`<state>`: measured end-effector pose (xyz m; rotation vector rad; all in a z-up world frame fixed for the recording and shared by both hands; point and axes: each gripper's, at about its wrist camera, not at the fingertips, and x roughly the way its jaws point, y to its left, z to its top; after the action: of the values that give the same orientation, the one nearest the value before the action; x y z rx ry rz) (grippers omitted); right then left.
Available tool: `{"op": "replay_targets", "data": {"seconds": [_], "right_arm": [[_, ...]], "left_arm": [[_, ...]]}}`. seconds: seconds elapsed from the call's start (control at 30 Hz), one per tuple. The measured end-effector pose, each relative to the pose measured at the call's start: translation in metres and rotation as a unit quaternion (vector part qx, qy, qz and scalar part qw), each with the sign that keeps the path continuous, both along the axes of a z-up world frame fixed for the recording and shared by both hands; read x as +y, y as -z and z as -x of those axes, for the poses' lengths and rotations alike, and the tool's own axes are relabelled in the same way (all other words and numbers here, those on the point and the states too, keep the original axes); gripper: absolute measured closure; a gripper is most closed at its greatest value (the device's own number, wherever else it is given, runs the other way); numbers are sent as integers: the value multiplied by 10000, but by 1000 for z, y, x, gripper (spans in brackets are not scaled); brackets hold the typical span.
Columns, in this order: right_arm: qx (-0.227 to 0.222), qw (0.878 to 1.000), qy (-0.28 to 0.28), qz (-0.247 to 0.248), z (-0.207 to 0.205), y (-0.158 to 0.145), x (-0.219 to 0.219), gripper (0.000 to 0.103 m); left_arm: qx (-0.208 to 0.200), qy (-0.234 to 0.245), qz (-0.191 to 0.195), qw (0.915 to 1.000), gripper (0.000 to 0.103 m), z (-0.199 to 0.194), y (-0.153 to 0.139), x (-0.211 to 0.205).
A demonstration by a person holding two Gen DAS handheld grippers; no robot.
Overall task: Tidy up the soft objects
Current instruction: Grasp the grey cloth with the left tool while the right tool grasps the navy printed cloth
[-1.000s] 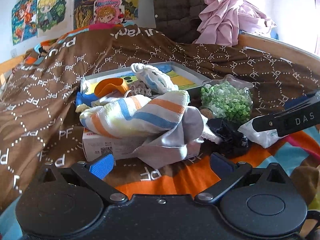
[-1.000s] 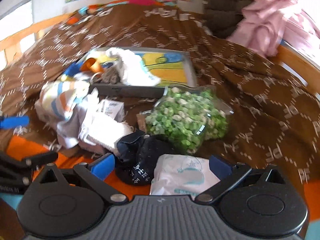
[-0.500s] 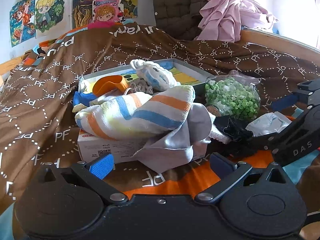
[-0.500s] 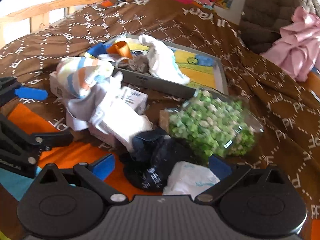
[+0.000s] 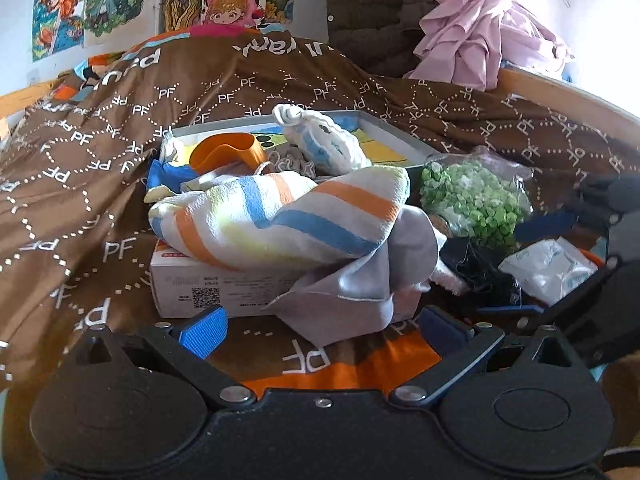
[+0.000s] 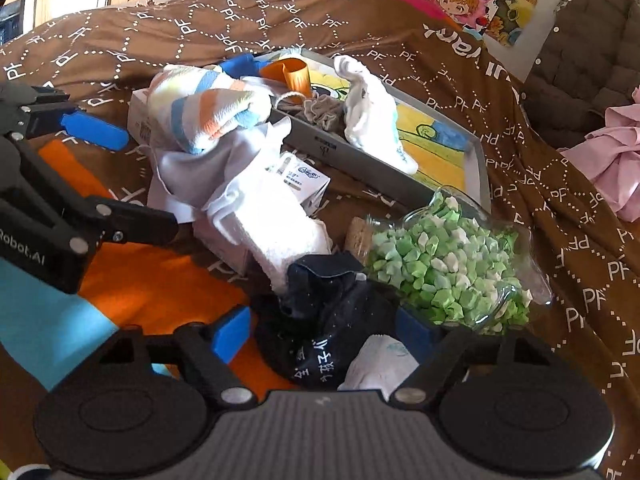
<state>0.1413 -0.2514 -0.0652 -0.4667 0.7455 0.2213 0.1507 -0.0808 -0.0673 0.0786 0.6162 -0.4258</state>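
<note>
Right gripper (image 6: 324, 336) is down over the dark navy cloth (image 6: 320, 320), jaws have just been closing, cloth bunched between them but pads don't look pressed on it yet, so not a grip. Left gripper (image 5: 320, 326) is spread wide with nothing in it, hovering just in front of the white box (image 5: 224, 284).

Location, all relative to the jar of green paper stars (image 6: 444, 268): navy cloth sits right against the jar's near side, by the cork end. White plastic pouch (image 6: 376, 364) is touching the cloth on its near side, partly under the right finger. White folded towel (image 6: 276, 236) is just left of the jar, one end tucked under the cloth. Striped towel (image 5: 280, 220) is further left, on top of the box. Grey tray (image 6: 476, 160) is behind the jar.

Risks:
- Jaws grab the pouch along with the cloth (they overlap right at the right finger).
- Right finger is close to the jar; a sideways nudge could roll it on the bed.
- Lifting the cloth may drag the white towel's end with it.

Orientation: the cloth is crumpled, no clean axis; roughly it runs from the jar's cork end toward the camera, printed end nearest the gripper.
</note>
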Motion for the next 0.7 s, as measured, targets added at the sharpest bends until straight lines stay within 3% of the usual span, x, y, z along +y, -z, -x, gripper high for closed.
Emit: {"op": "replay_targets", "data": {"seconds": [0.27, 0.47, 0.7], "right_arm": [[141, 9998, -110, 65, -1, 7, 5, 30], [200, 9998, -5, -23, -4, 11, 3, 44], [255, 9996, -9, -76, -4, 11, 4, 56]], "left_arm": [[217, 65, 328, 9992, 1, -9, 3, -2], [428, 9, 574, 9974, 2, -19, 9, 0], [481, -107, 684, 9964, 12, -20, 10, 3]]}}
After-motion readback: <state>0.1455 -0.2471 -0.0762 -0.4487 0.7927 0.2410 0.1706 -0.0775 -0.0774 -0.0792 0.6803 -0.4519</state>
